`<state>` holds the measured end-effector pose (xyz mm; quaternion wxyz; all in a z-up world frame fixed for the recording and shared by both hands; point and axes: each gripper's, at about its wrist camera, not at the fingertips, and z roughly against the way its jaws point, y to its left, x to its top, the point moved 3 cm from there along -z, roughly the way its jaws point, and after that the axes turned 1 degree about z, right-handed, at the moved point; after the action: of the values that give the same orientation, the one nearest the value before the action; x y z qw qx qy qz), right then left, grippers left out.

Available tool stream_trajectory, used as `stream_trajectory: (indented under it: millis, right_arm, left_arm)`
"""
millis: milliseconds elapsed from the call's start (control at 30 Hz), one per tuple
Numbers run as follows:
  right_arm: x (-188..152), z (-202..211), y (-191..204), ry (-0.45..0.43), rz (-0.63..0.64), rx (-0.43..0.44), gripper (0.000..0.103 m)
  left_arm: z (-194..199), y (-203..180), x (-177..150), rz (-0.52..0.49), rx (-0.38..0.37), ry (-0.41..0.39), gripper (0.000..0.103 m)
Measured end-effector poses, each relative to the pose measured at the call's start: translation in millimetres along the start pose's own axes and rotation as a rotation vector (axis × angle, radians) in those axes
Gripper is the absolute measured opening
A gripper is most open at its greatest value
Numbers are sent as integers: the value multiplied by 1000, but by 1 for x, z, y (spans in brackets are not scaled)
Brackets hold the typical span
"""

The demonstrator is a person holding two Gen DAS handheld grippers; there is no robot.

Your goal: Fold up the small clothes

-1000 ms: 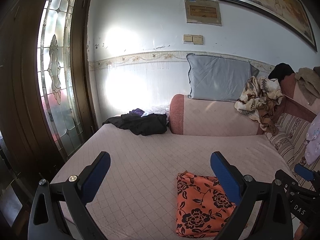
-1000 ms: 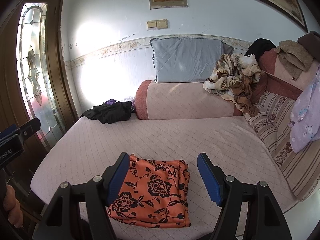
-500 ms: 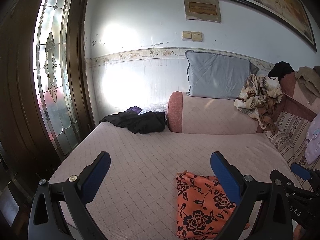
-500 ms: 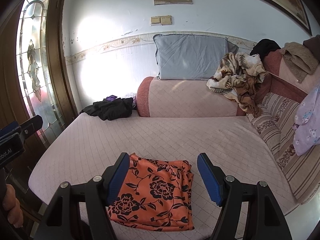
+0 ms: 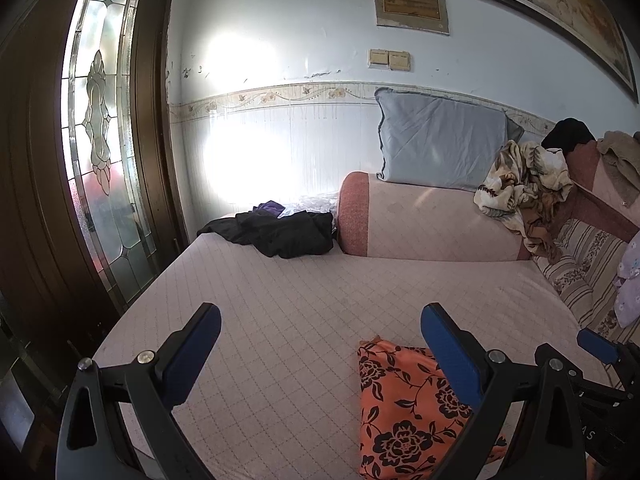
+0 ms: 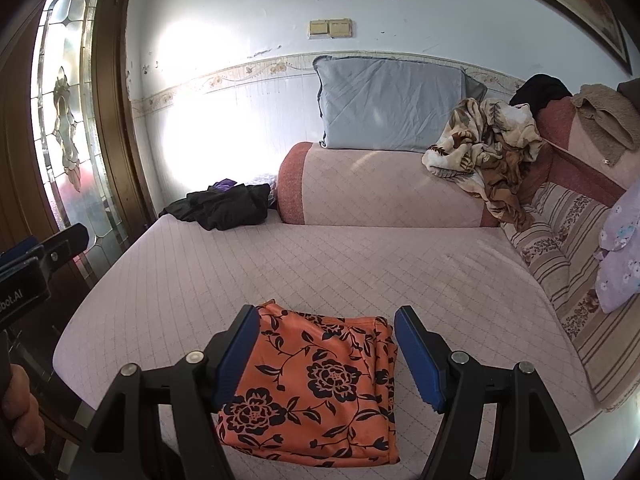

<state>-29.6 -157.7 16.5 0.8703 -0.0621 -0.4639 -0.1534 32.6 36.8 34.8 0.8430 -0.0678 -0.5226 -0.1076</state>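
A folded orange cloth with black flowers (image 6: 316, 384) lies flat near the front edge of the pink quilted bed (image 6: 320, 264). My right gripper (image 6: 326, 354) is open and empty, hovering just above and in front of the cloth, its blue fingers on either side of it. My left gripper (image 5: 320, 354) is open and empty over bare bed, to the left of the cloth (image 5: 404, 412), which shows at the lower right of the left wrist view.
A heap of black clothes (image 6: 224, 210) lies at the bed's far left corner. A pink bolster (image 6: 380, 188), a grey pillow (image 6: 392, 104) and a crumpled patterned blanket (image 6: 484, 148) line the back. Striped cushions (image 6: 568, 248) run along the right. A glass-panelled door (image 5: 96, 128) stands left.
Both grippers have drawn back and risen slightly from the bed. The folded orange cloth has stayed in place.
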Motion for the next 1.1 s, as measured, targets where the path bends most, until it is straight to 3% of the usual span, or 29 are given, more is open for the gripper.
stream_trajectory:
  millis: [467,1100]
  right_arm:
    - [8,-46,-9,45,-36,15,74]
    - [6,-65,-5,70,-31,21,74]
  left_arm:
    - [-47,-15,3,-15,7,75,100]
    - [-59,-17,7,-23,-12,70,100]
